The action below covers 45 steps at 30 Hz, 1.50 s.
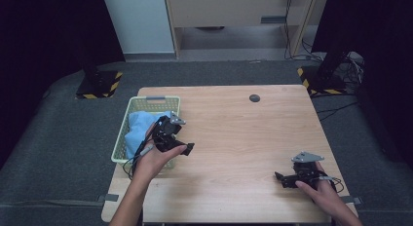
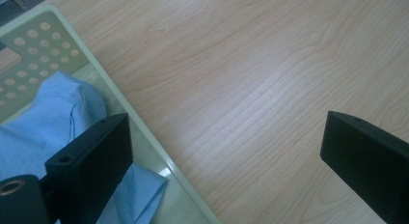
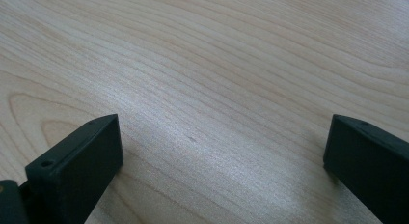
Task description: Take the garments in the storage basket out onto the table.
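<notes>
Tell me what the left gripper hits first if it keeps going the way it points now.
Probably the bare wooden table: the left gripper is open, one jaw over the green basket rim and blue cloth, the gap aimed at tabletop. Depth is unclear.

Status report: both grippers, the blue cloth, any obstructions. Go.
Left gripper open, empty, over basket edge. Right gripper open, empty, low over bare table. Blue cloth in basket, untouched. Nothing in the way.

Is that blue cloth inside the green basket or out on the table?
Inside: the blue cloth lies bunched within the green basket walls.
</notes>
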Motion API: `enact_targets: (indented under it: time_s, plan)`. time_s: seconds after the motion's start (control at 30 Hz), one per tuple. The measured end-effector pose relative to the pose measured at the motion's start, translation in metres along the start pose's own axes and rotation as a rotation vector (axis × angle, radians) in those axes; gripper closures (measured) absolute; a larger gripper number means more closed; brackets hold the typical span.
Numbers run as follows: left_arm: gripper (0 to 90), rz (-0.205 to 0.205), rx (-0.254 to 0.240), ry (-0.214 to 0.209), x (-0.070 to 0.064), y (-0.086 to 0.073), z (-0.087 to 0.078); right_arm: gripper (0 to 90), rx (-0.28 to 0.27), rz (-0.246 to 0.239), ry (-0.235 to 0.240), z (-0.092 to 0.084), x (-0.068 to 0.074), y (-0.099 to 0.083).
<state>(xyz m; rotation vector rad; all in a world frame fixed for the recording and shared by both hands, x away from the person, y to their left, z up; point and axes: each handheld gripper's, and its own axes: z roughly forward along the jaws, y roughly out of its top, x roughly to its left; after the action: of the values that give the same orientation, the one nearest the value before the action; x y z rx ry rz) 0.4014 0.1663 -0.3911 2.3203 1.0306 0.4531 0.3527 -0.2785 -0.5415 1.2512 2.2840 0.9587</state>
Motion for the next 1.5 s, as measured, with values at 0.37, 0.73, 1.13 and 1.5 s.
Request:
enact_targets:
  time_s: [0.37, 0.73, 1.13, 1.5]
  plan:
    - [4.2, 0.015, -0.010, 0.000, 0.023, -0.002, -0.005, 0.5, 0.002, 0.012, -0.013, 0.000, 0.001, 0.001]
    - [4.2, -0.020, 0.003, 0.004, 0.039, -0.008, -0.004, 0.5, 0.002, 0.018, -0.015, 0.001, 0.002, 0.001]
    - [4.6, -0.030, 0.029, 0.015, 0.047, -0.001, 0.008, 0.5, 0.001, 0.012, -0.013, 0.001, 0.003, 0.001]
    - [4.8, -0.056, 0.065, 0.037, 0.058, 0.000, 0.009, 0.5, 0.000, 0.016, -0.015, 0.001, 0.003, 0.001]
